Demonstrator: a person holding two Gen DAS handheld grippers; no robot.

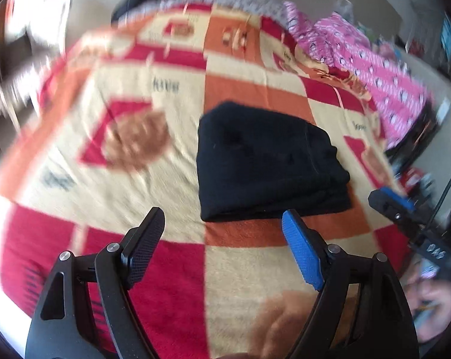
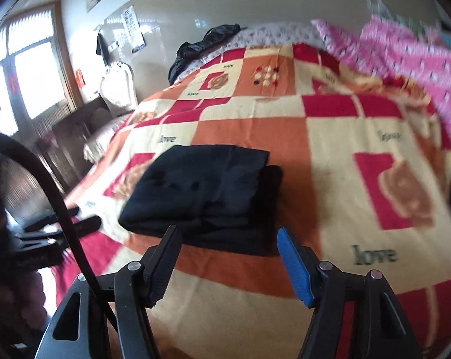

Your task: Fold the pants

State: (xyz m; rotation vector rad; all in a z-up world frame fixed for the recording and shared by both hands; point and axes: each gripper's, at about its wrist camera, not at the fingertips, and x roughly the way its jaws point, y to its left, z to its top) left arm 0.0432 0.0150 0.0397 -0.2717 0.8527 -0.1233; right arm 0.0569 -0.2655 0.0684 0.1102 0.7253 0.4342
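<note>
The black pants [image 1: 267,164] lie folded into a compact, thick rectangle on the bed, resting on a checked blanket [image 1: 153,161] of red, orange and cream squares printed with the word "love" and brown bear-like shapes. In the right wrist view the pants [image 2: 204,191] show several stacked layers, with the lower layers sticking out a little on the right side and along the near edge.

The left claw [image 1: 224,229] hangs just short of the near edge of the bundle, its black finger and blue-padded finger spread wide with nothing between them; its blue tip sits close to the pants' near right corner, though I cannot tell whether it touches. The right claw [image 2: 228,240] is likewise spread and empty, pointing at the near edge of the folded pants from just in front of it. The right claw also shows at the right edge of the left wrist view, off the bundle's right side and apart from it.

Farther out, a pink patterned cloth [image 1: 371,68] is bunched along the far right side of the bed, and a dark garment [image 2: 207,45] lies at the far end by the wall. Left of the bed stand dark wooden furniture [image 2: 67,143] and a bright window [image 2: 25,71]; much of the left wrist view is blurred, so its edge details are probably unreliable.
</note>
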